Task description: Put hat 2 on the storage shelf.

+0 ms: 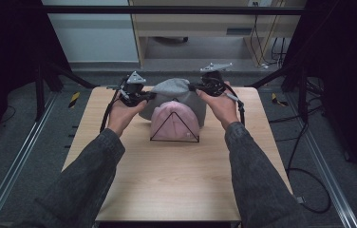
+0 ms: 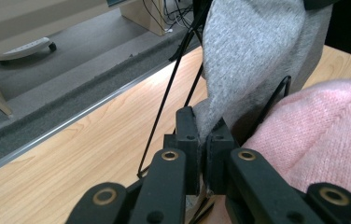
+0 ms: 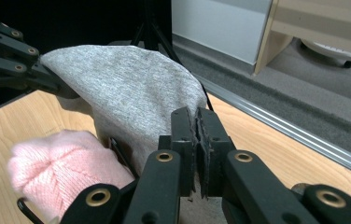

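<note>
Grey beanie (image 1: 176, 92) is held up at the back of the table (image 1: 167, 175), stretched between both grippers, over the far side of a black wire rack (image 1: 174, 127). Left gripper (image 2: 205, 140) is clamped on its edge; right gripper (image 3: 196, 135) is pinched tight on the opposite hem. Pink beanie (image 1: 173, 124) already sits on the rack's near side. Looks approx. halfway: pink done, grey not yet seated or let go.
</note>
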